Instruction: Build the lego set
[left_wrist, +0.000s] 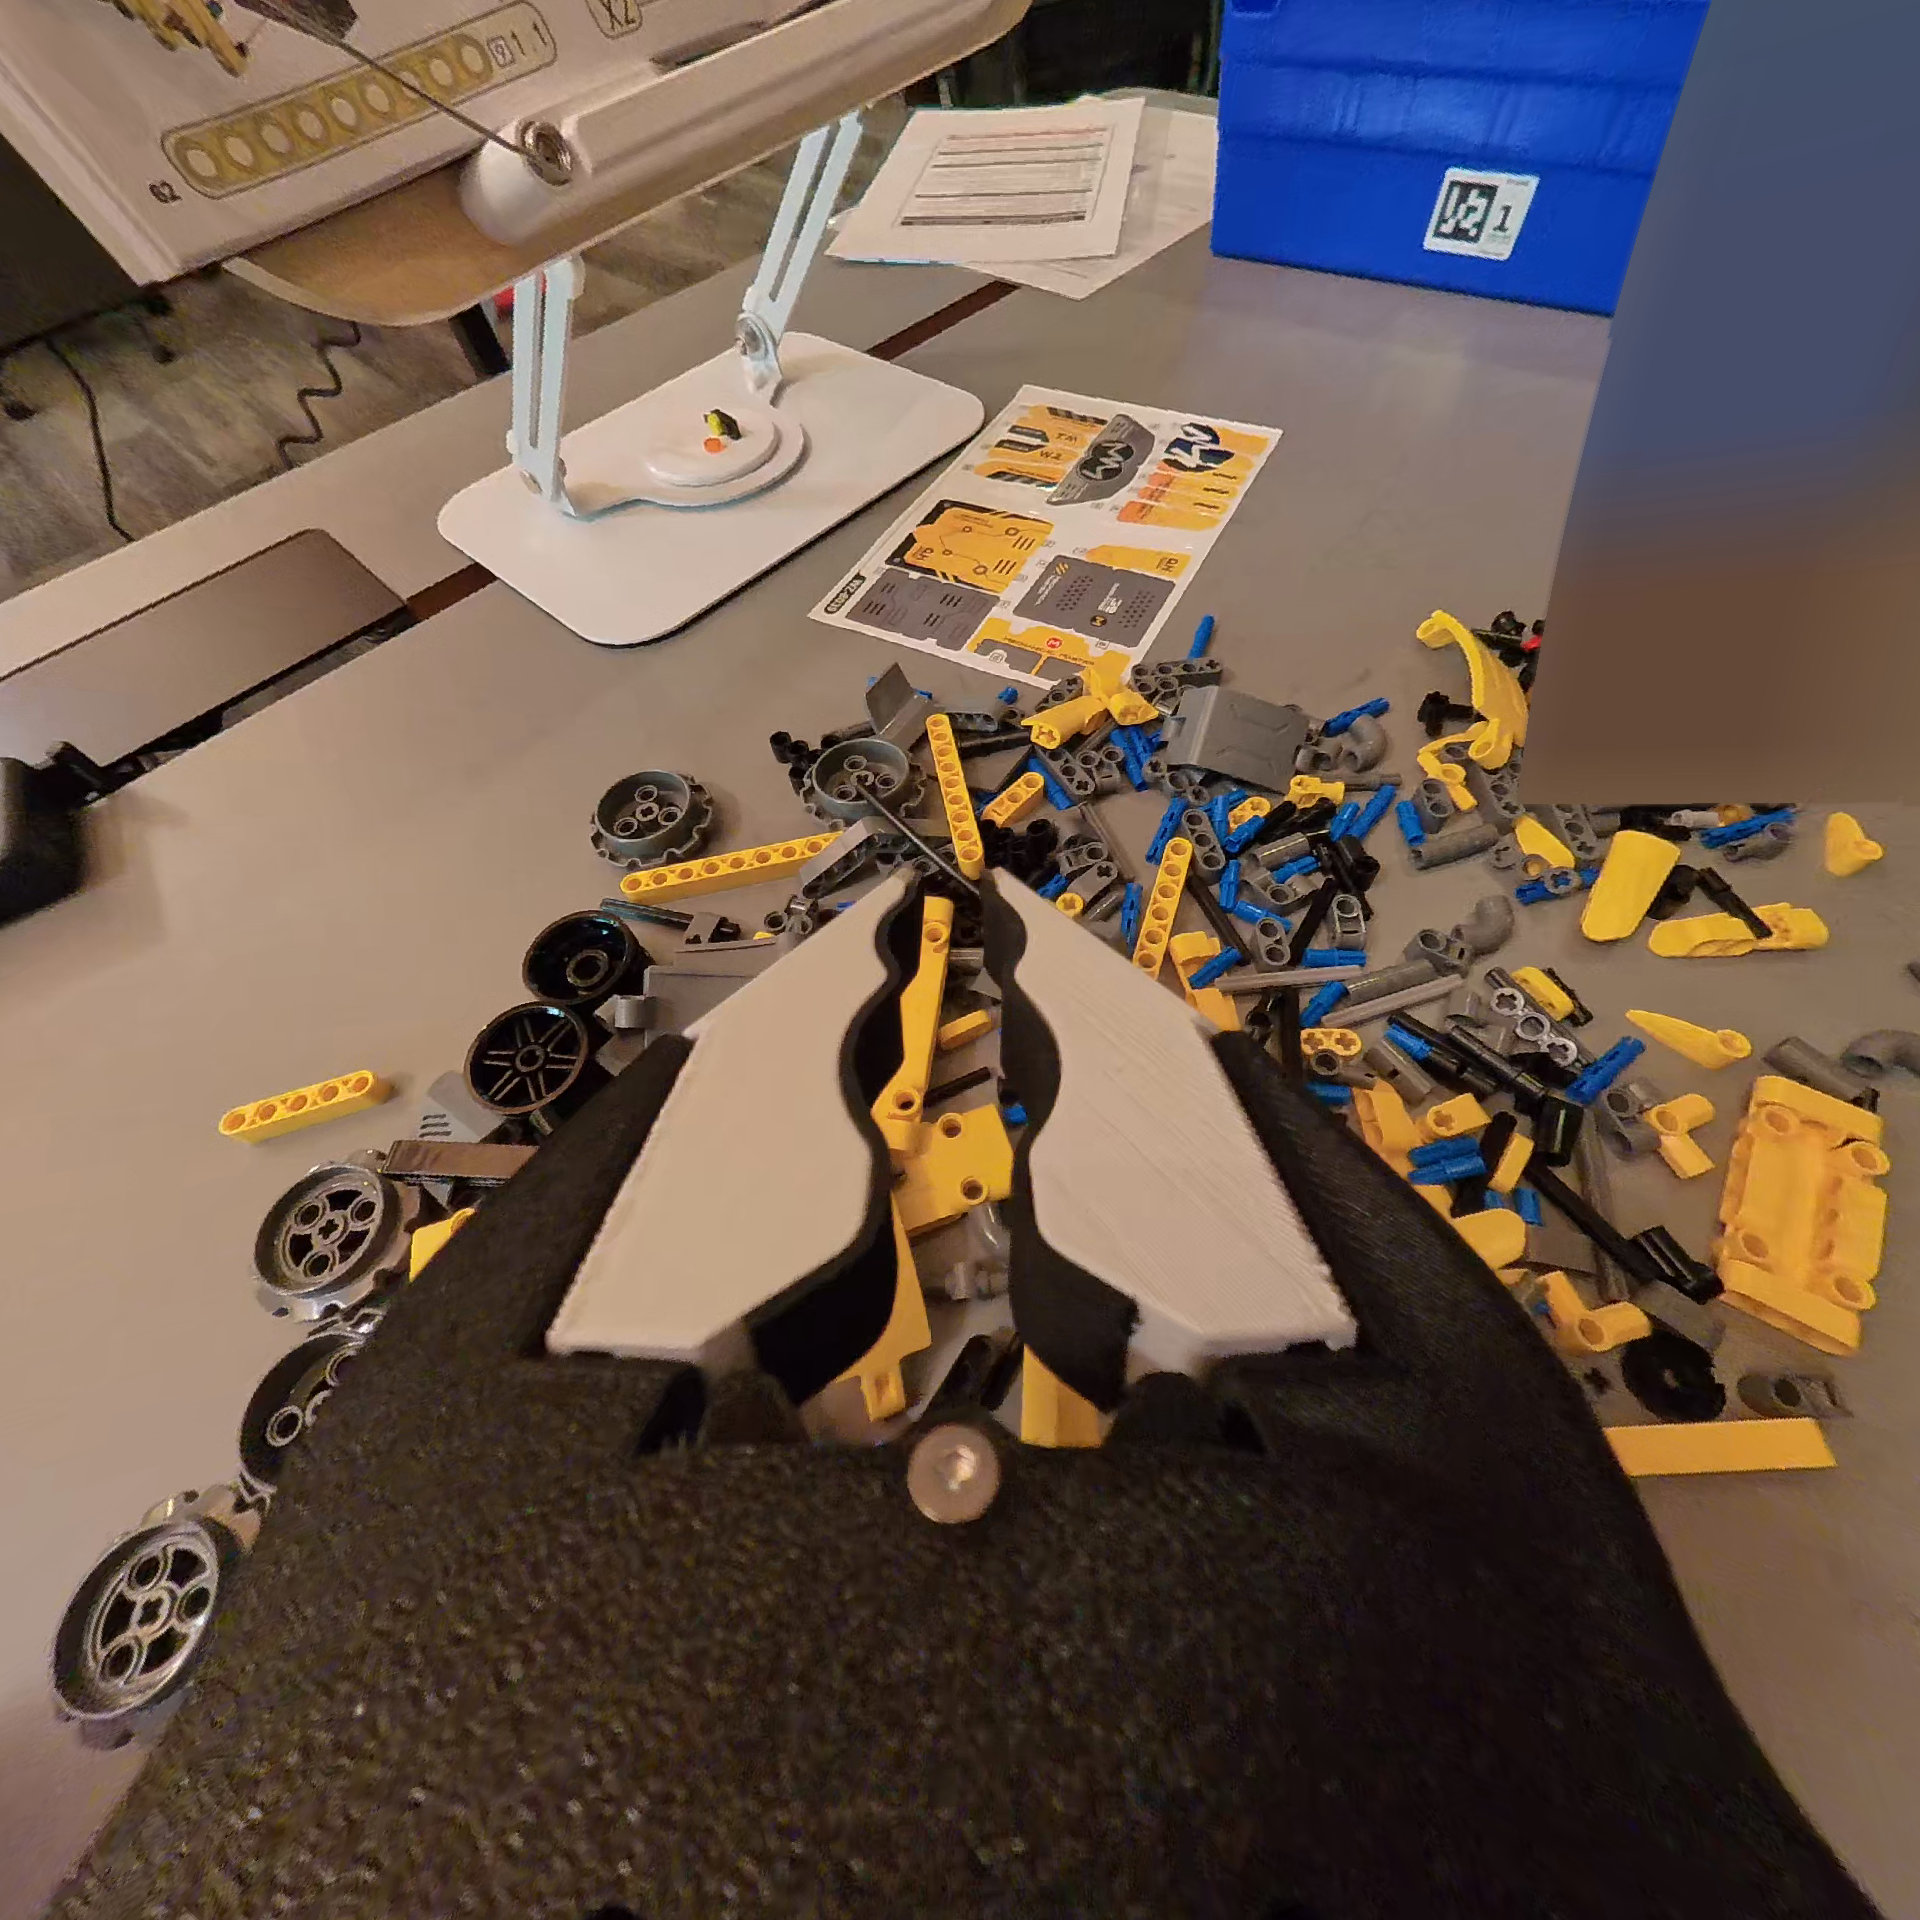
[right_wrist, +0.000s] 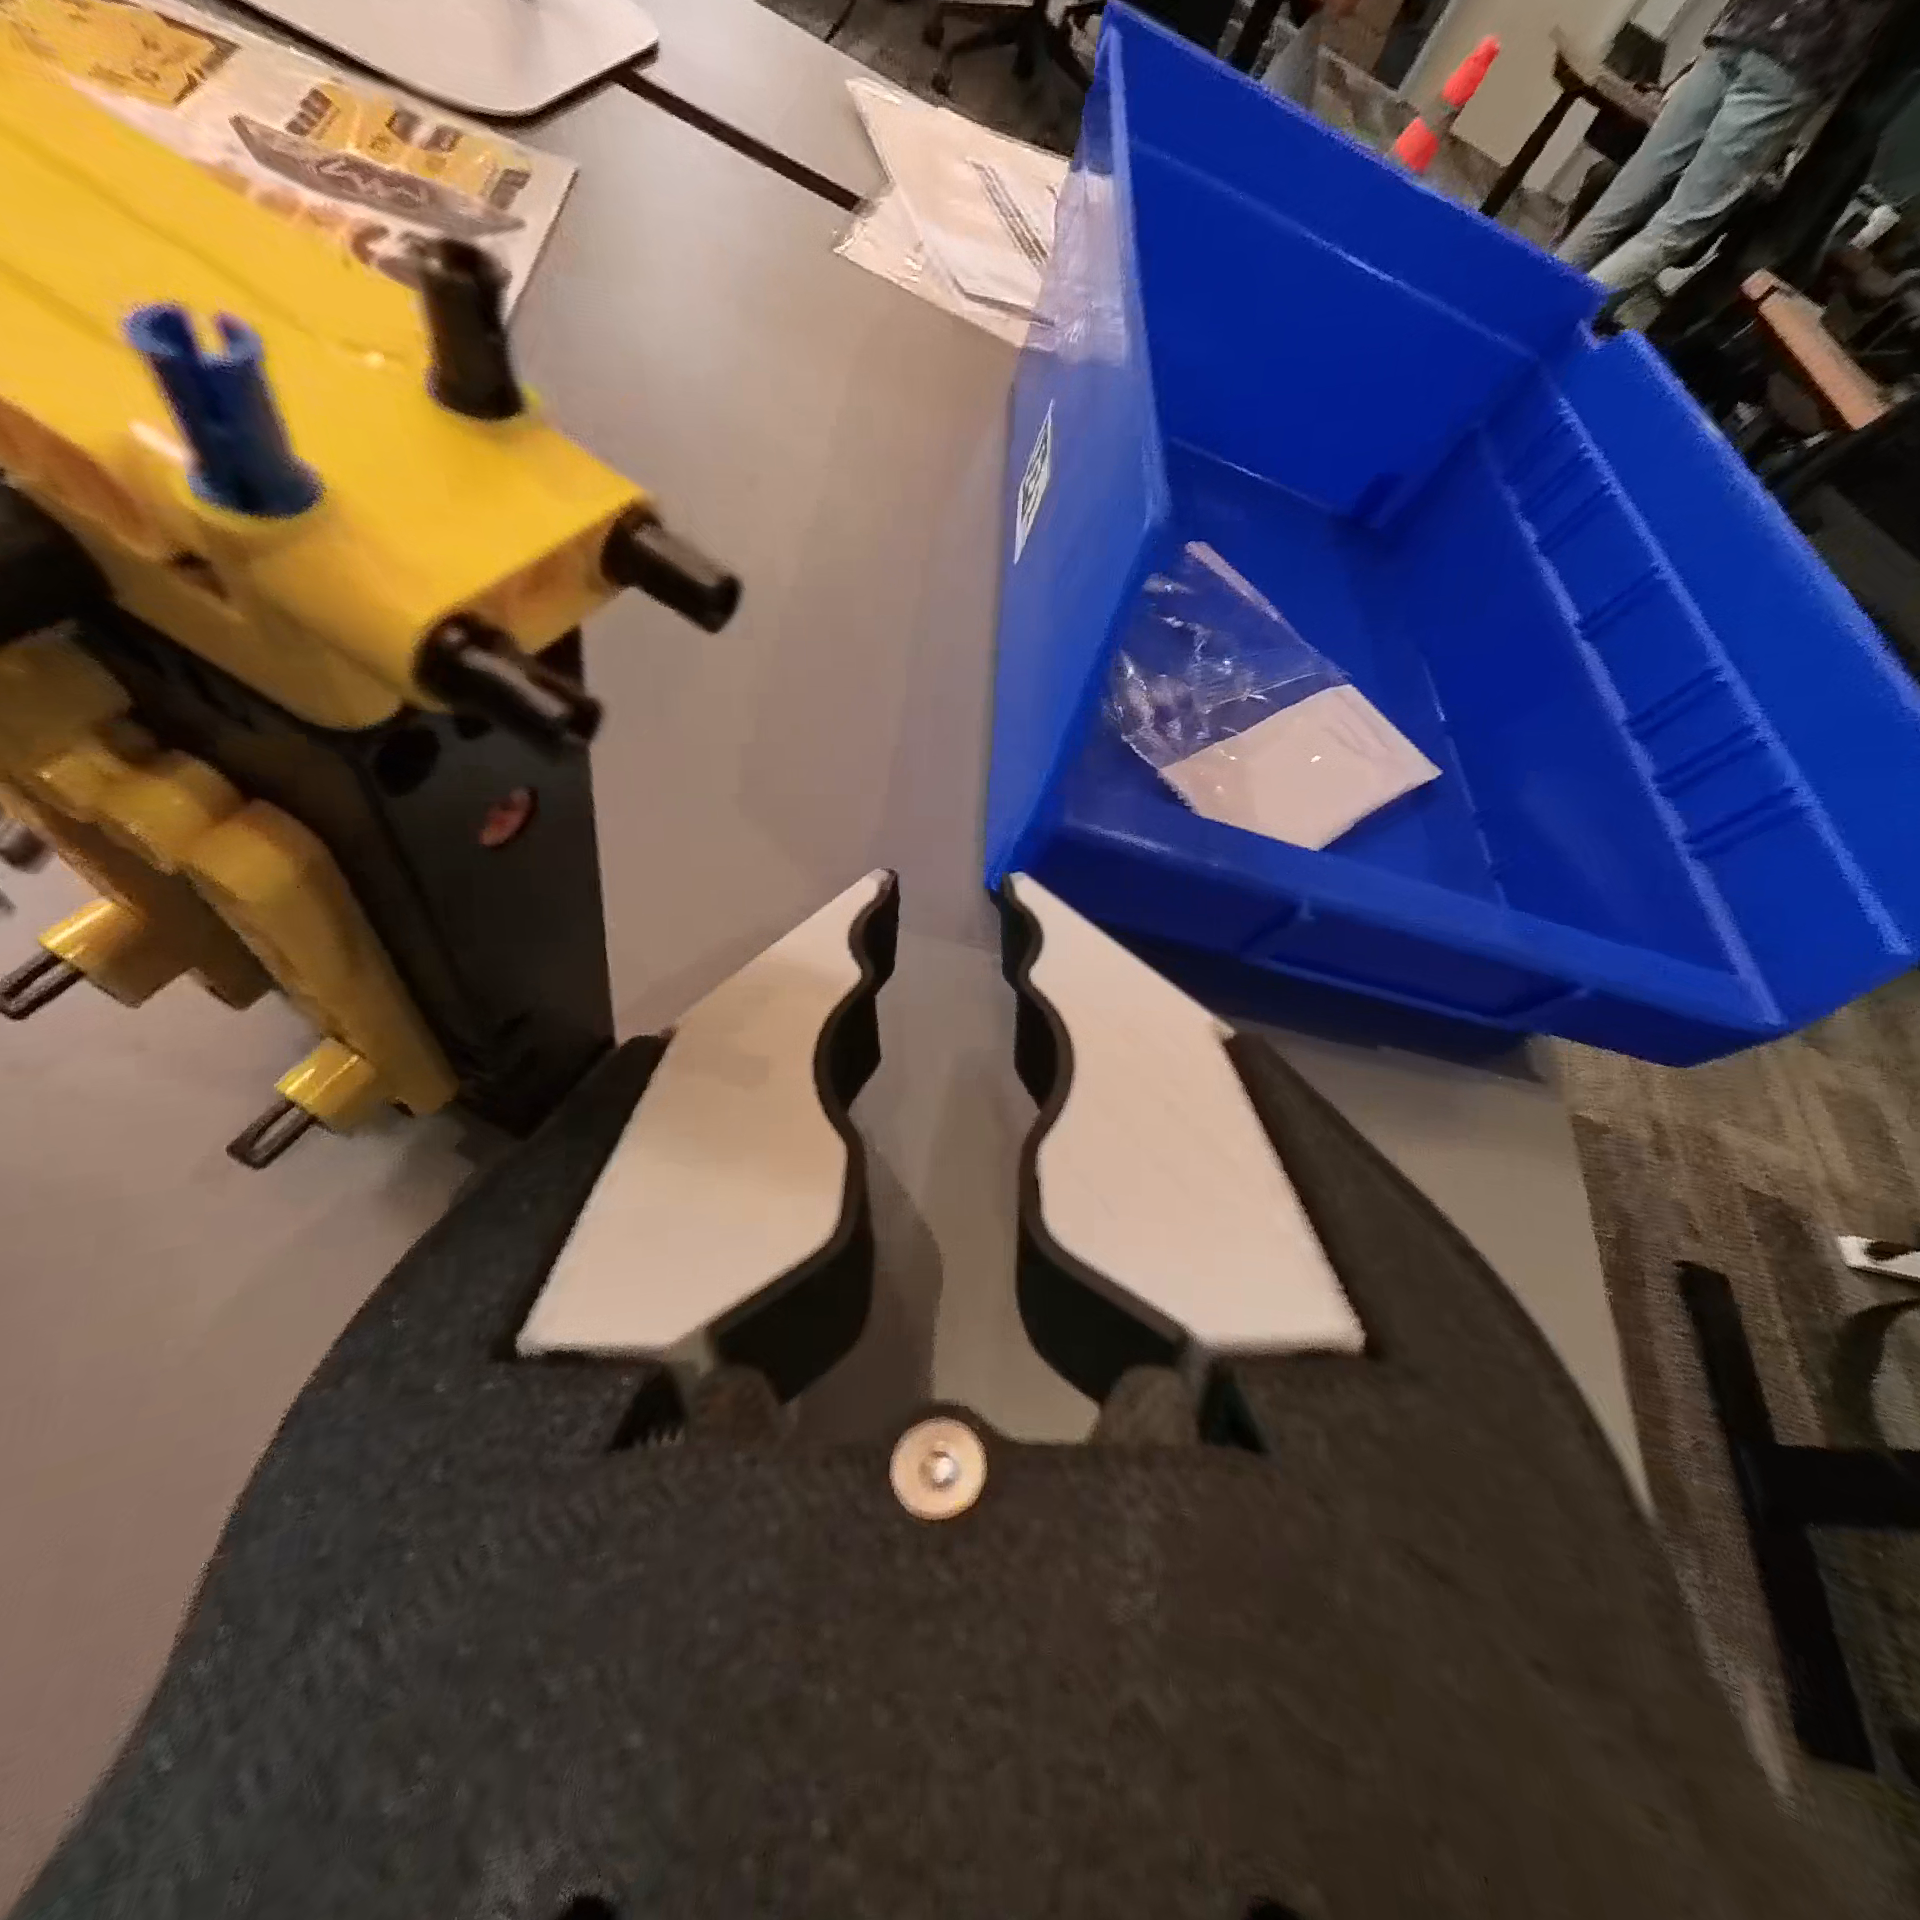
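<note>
My left gripper (left_wrist: 951, 885) hangs low over a pile of loose yellow, blue, grey and black building pieces (left_wrist: 1299, 935). Its jaws stand a narrow gap apart. A thin black axle (left_wrist: 914, 831) runs from a grey hub to the fingertips; I cannot tell if it is pinched. A yellow holed beam (left_wrist: 928, 966) shows in the gap below. My right gripper (right_wrist: 948, 883) is open and empty above the grey table (right_wrist: 779, 520). It sits between a yellow-and-black built assembly (right_wrist: 312, 540) on its left and a blue bin (right_wrist: 1195, 364) on its right.
Several wheels (left_wrist: 530, 1060) lie left of the pile. A sticker sheet (left_wrist: 1049, 540), a white stand (left_wrist: 623, 561) holding an instruction booklet (left_wrist: 312, 104), and papers (left_wrist: 997, 177) lie beyond. The bin holds a plastic bag (right_wrist: 1268, 748). The table edge and carpet (right_wrist: 1714, 1195) are at the right. My right fingertips sit around 50 cm from my left ones.
</note>
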